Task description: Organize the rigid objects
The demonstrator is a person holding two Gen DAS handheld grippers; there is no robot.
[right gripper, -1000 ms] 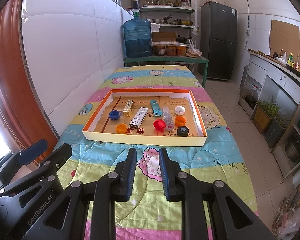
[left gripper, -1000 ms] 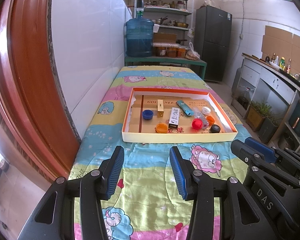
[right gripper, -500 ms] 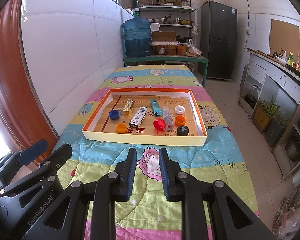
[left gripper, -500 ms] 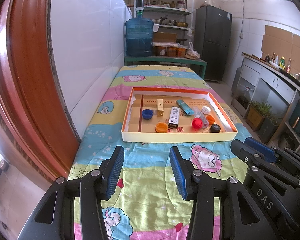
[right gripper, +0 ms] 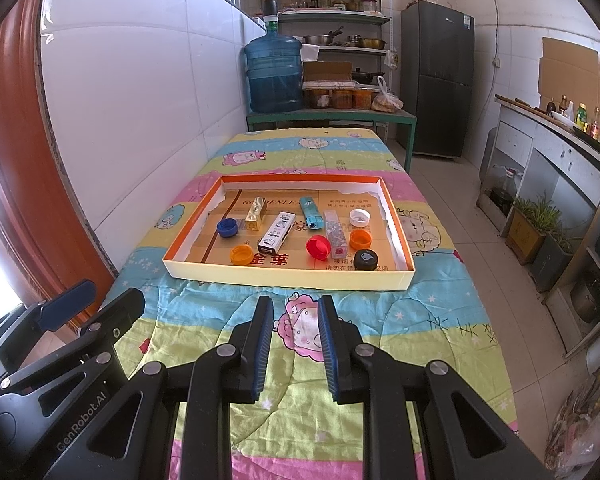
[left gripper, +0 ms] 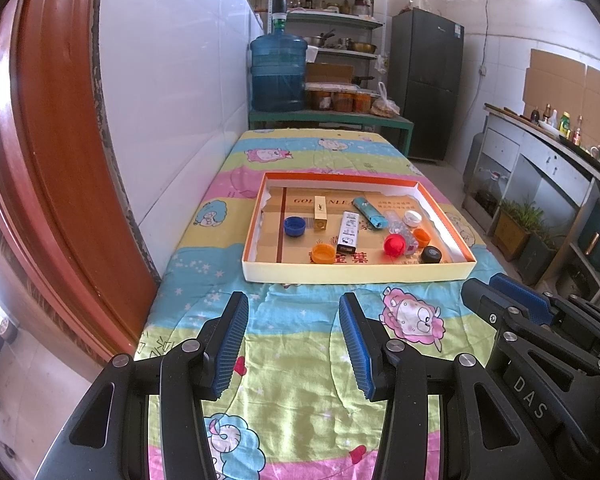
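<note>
A shallow cardboard tray (left gripper: 356,274) (right gripper: 284,278) with orange rim lies on the cartoon-print quilt. In it are a blue cap (right gripper: 227,227), orange caps (right gripper: 241,255) (right gripper: 360,239), a red cap (right gripper: 318,247), a white cap (right gripper: 359,217), a black cap (right gripper: 366,259), a gold box (right gripper: 256,213), a white box (right gripper: 276,233), a teal lighter (right gripper: 310,212) and a clear tube (right gripper: 335,234). My left gripper (left gripper: 294,308) is open and empty, short of the tray. My right gripper (right gripper: 294,312) is open with a narrower gap, empty, also short of the tray.
A tiled wall and a red door frame (left gripper: 52,160) run along the left. A blue water jug (right gripper: 274,76), shelves and a dark fridge (right gripper: 436,80) stand behind the table. Counters and potted plants (right gripper: 532,224) line the right across a tiled floor.
</note>
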